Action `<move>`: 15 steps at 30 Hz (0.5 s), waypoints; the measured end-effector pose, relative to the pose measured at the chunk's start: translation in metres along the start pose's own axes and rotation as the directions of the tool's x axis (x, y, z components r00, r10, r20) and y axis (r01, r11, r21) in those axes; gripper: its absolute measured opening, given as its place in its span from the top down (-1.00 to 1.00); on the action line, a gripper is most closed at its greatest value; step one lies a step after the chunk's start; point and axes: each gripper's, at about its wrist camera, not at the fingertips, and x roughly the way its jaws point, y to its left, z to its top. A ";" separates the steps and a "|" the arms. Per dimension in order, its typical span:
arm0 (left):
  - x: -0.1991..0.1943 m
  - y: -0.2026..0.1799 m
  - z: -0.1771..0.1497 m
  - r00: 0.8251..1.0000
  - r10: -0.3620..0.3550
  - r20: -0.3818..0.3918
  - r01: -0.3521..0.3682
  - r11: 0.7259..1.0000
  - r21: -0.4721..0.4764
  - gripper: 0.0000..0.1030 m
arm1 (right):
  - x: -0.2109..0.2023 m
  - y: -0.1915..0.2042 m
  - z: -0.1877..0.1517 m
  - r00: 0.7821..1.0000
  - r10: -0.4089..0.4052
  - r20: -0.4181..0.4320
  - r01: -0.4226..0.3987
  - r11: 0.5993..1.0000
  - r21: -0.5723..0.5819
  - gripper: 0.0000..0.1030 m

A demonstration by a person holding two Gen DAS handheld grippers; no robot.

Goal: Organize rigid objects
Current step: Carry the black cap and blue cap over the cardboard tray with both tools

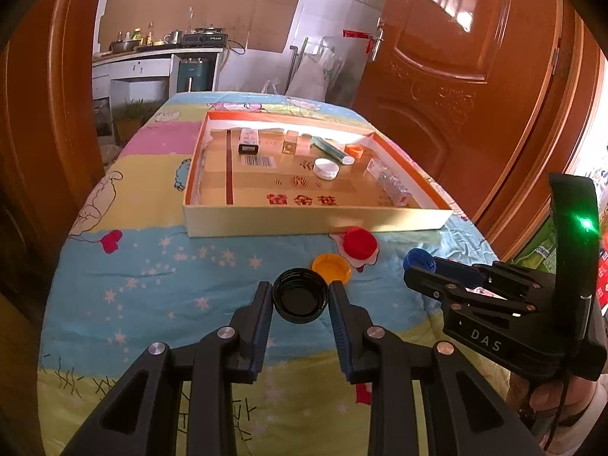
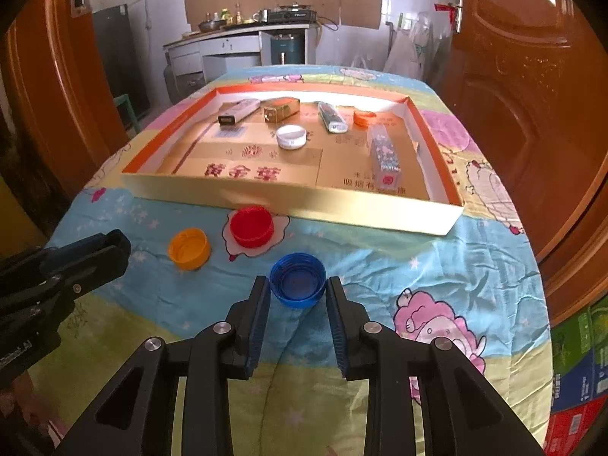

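Observation:
My left gripper (image 1: pixel 301 296) is shut on a black bottle cap (image 1: pixel 300 300), held between its fingertips over the quilt. My right gripper (image 2: pixel 297 288) is shut on a blue bottle cap (image 2: pixel 297 279), open side up; it also shows in the left wrist view (image 1: pixel 418 260). A red cap (image 2: pixel 251 226) and an orange-yellow cap (image 2: pixel 189 247) lie on the quilt in front of a shallow cardboard box (image 2: pixel 288 199). Inside the box lie a white cap (image 2: pixel 291 136), a small orange cap (image 2: pixel 364 117), lighters and small boxes.
The table is covered by a colourful cartoon quilt (image 2: pixel 437 296). Wooden doors stand at the left and right. A kitchen counter (image 2: pixel 243 34) with a stove is at the back. Stacked cartons (image 2: pixel 577 380) stand at the right of the table.

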 end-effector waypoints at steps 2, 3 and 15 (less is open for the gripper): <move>-0.003 0.000 0.002 1.000 -0.004 0.009 0.004 1.000 -0.003 0.41 | -0.004 0.000 0.002 1.000 0.002 0.010 -0.002 1.000 0.001 0.40; -0.004 0.000 0.004 1.000 -0.005 0.014 0.005 1.000 -0.004 0.41 | -0.007 0.000 0.004 1.000 0.004 0.014 -0.004 1.000 0.003 0.40; -0.012 0.001 0.028 0.998 0.003 0.059 -0.002 1.000 -0.009 0.41 | -0.026 0.003 0.021 0.997 0.026 0.075 -0.026 1.000 0.000 0.40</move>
